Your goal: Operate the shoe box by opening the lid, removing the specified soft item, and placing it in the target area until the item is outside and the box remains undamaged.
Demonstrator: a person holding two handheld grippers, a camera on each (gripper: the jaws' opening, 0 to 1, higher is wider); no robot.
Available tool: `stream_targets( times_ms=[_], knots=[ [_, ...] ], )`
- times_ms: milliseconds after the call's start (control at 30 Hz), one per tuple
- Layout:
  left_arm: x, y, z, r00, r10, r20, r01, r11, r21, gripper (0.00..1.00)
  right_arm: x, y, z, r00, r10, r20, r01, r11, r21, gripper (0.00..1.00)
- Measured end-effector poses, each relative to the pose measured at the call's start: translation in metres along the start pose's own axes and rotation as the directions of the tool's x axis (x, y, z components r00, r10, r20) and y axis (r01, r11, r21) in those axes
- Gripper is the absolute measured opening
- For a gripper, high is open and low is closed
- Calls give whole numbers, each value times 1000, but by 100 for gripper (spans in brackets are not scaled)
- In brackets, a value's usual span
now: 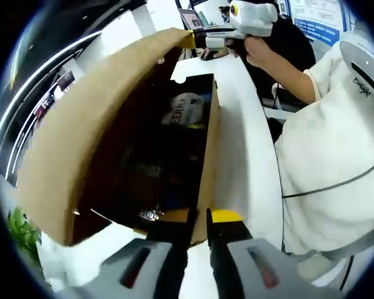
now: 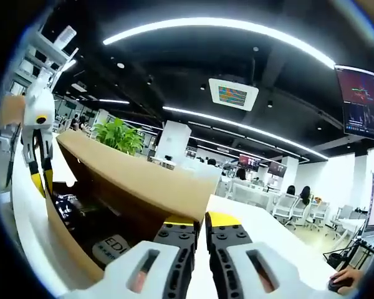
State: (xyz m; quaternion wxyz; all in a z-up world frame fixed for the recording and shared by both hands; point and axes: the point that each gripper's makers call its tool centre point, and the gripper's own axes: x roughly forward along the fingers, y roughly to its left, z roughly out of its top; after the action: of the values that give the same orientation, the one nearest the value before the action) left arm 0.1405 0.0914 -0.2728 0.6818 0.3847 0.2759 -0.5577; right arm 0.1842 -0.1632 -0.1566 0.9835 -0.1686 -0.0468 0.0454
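On the white table: a cardboard shoe box [image 1: 112, 156] stands with its lid [image 1: 81, 137] swung up and its dark inside exposed.
Shoe box: it sits on the white table [image 1: 243, 156], lid hinged up along one long side, front wall toward the person's white sleeve [image 1: 336, 156].
Soft item: a pale bundle with printed letters [image 1: 186, 112] lies inside the box, toward the end far from the left gripper.
Left gripper: the left gripper [image 1: 197, 225] has its yellow-tipped jaws nearly together, pinching the top edge of the box's near end wall.
Right gripper: seen from the left gripper view, the right gripper [image 1: 196, 40] grips the far corner of the raised lid; from its own view the right gripper [image 2: 199, 223] shows jaws almost closed on the cardboard edge.
Beyond the box: a green plant [image 2: 118, 136] rises behind the lid, with office chairs [image 2: 287, 208] and a wall screen [image 2: 361, 99] farther off.
Far edge of the table: another person's hand [image 2: 346, 277] rests there.
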Motion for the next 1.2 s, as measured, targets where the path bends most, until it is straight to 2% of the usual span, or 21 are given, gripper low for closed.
stream_targets(
  times_ms=[100,267,400,500,600,833,1200],
  knots=[
    [5,1,-3,1000,4,-2,-4,999,37,10,0,0,1,1000,-4,-10,4,1000,-19,3],
    [6,2,-4,1000,4,1,-4,1000,31,8,2,-2,2,1000,5,-13,-5,1000,-19,3],
    [11,1,-4,1000,-4,12,3,1000,29,8,5,-3,10,1000,-15,15,16,996,-87,4],
    [11,1,-4,1000,-3,10,3,999,43,8,7,-4,12,1000,-24,14,25,995,-102,4],
    [11,1,-3,1000,-3,15,2,999,38,8,11,-7,15,1000,-5,30,6,999,-44,4],
    [12,0,-3,1000,6,9,-7,996,90,6,24,-12,19,999,-22,43,25,997,-68,3],
    [11,-5,-3,1000,-27,-2,27,996,88,4,30,-12,22,1000,4,18,-2,997,-81,3]
  ],
)
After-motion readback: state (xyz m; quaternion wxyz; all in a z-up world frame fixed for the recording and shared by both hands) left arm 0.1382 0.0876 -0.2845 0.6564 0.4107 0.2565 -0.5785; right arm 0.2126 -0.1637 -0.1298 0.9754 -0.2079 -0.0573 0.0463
